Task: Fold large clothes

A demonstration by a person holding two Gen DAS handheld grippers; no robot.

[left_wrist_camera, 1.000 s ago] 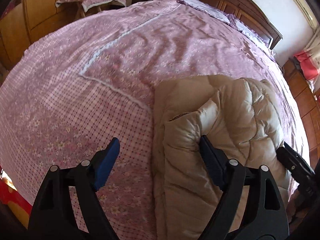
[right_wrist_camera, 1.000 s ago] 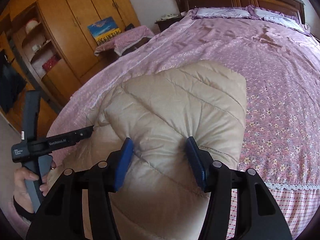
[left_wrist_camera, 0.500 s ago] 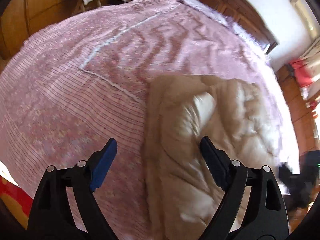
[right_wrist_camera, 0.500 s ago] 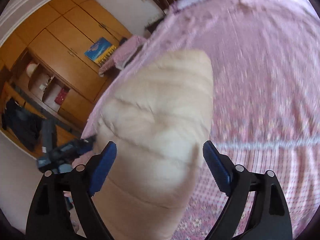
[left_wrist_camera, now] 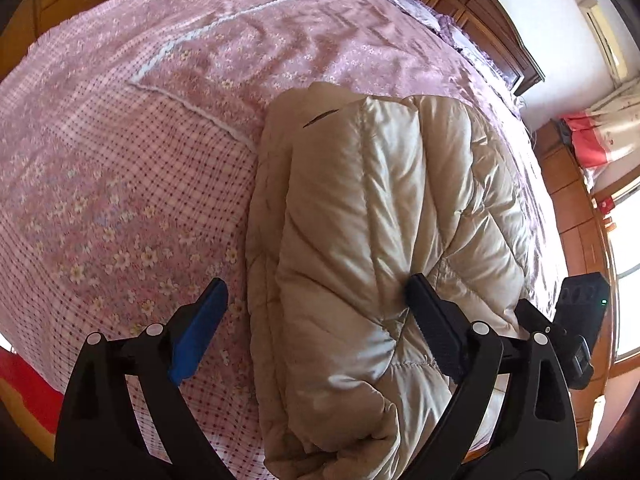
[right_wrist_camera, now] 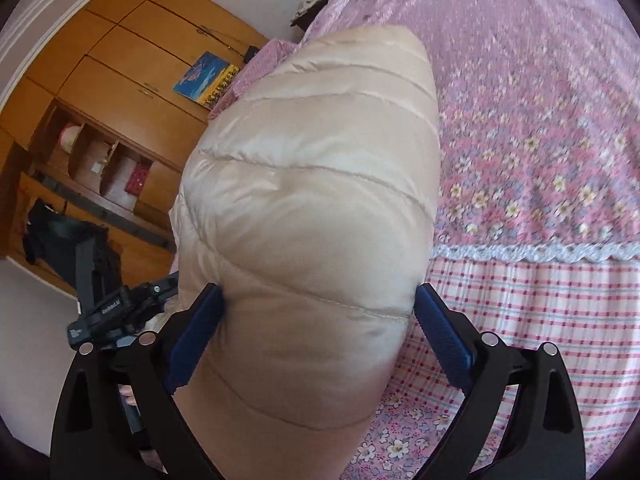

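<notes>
Jacket sits folded in a thick bundle on bed, near its edge. Left gripper and right gripper both straddle it, jaws opening, likely releasing so the puffy fold settles without being dragged.

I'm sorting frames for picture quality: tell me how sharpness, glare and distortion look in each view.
Left wrist view: sharp, strong fisheye bulge, bright sheen on the beige jacket, blown-out window at the right edge. Right wrist view: jacket fairly crisp, flowered bedspread smeared by motion blur, dark corners, wardrobe lines bent.
</notes>
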